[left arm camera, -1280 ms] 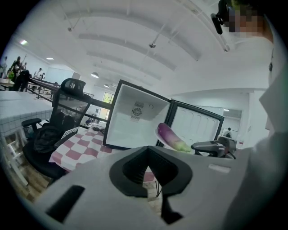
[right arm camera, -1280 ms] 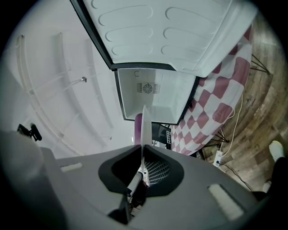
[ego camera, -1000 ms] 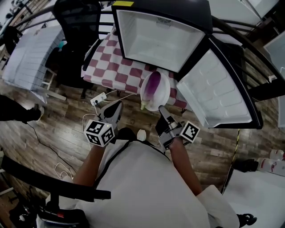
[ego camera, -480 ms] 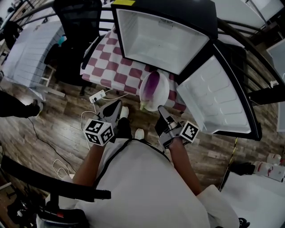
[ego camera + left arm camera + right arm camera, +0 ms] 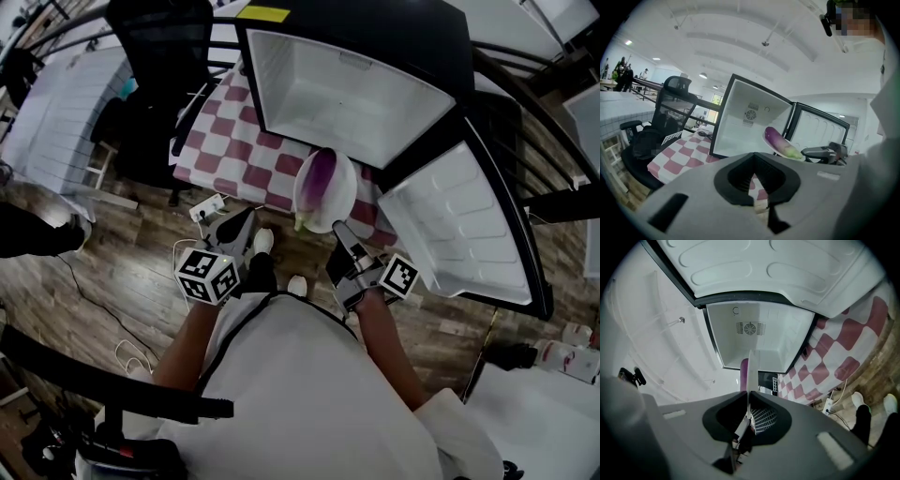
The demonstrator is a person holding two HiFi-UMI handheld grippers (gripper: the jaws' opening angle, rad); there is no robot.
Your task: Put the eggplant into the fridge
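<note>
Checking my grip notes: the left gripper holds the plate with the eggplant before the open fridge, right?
No, the right gripper holds the plate with the eggplant before the open fridge; the head view shows it.

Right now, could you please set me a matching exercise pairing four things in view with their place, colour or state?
Things:
1. eggplant
2. plate
3. fridge door
4. tablecloth

Place, colour or state:
A. swung open
B. red and white checks
C. lying on the plate
D. gripped at its rim by the right gripper

Pairs: 1-C, 2-D, 3-A, 4-B
</note>
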